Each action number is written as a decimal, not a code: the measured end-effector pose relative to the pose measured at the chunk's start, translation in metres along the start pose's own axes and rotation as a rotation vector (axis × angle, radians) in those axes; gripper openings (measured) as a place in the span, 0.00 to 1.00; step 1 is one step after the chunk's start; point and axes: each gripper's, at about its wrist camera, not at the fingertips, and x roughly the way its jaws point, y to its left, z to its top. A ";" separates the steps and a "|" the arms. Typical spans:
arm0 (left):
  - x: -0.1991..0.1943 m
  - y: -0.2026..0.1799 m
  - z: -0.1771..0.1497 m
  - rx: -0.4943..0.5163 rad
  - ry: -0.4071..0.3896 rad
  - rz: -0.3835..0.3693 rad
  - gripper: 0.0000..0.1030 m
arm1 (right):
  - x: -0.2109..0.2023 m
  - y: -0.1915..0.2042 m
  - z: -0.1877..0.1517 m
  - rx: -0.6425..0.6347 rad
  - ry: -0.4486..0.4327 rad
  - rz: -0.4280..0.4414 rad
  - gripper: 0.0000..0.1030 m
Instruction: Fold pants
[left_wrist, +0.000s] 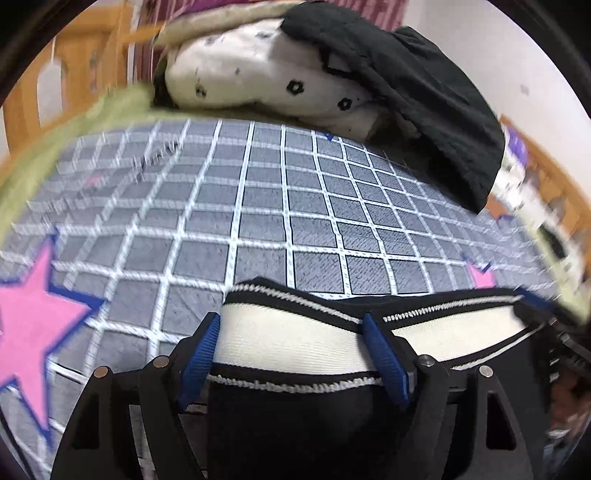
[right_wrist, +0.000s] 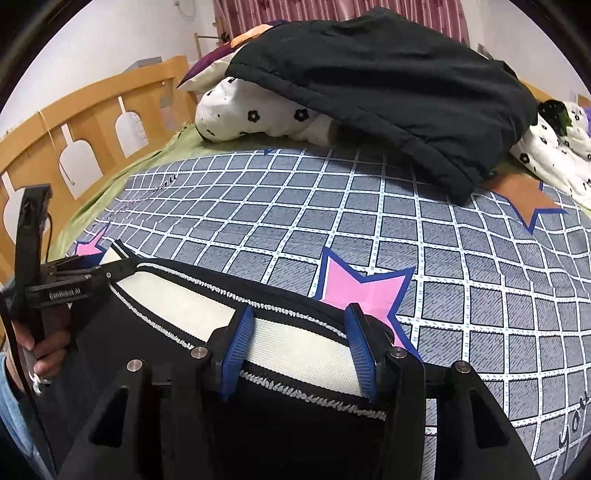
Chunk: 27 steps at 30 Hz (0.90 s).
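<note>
**Clerk:** Black knit with a cream waistband: one pair of pants (right_wrist: 280, 417), held at the near edge of the bed over the grey checked sheet (right_wrist: 295, 206). Record the grips.

**Checker:** Left gripper (left_wrist: 291, 354): blue pads on either side of the cream waistband (left_wrist: 295, 343), the band filling the gap between them; it read as a hold on the band, though the actual pinch could not be made out. Right gripper (right_wrist: 299, 350): same arrangement further along the band, fingers at a middling spread with cloth between them. In the right wrist view the left gripper sat at the band's far end, its fingers closed down on the cloth.

**Clerk:** Progress?

**Checker:** Judged early. The waistband was stretched between the two grips; the legs fell below both cameras and were not visible, so no fold could be confirmed. The left view was smeared with motion blur.

**Clerk:** Outstanding?

**Checker:** Likely laying the pants flat on the sheet, then folding. The middle of the sheet looked free.

**Clerk:** Other items?

**Checker:** Black jacket (right_wrist: 388, 85) draped over a flower-print pillow (right_wrist: 255, 114) at the far side; wooden bed rail (right_wrist: 92, 122); pink star (right_wrist: 365, 288) printed on the sheet.
</note>
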 end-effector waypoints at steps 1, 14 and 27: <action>0.000 0.004 0.000 -0.018 0.009 -0.022 0.76 | 0.000 0.000 0.000 0.001 0.001 0.002 0.49; -0.092 -0.029 -0.077 0.145 0.061 0.030 0.72 | -0.042 0.009 -0.025 -0.024 -0.021 -0.079 0.57; -0.181 -0.012 -0.208 0.299 0.066 0.114 0.73 | -0.128 0.034 -0.134 0.054 0.030 -0.123 0.57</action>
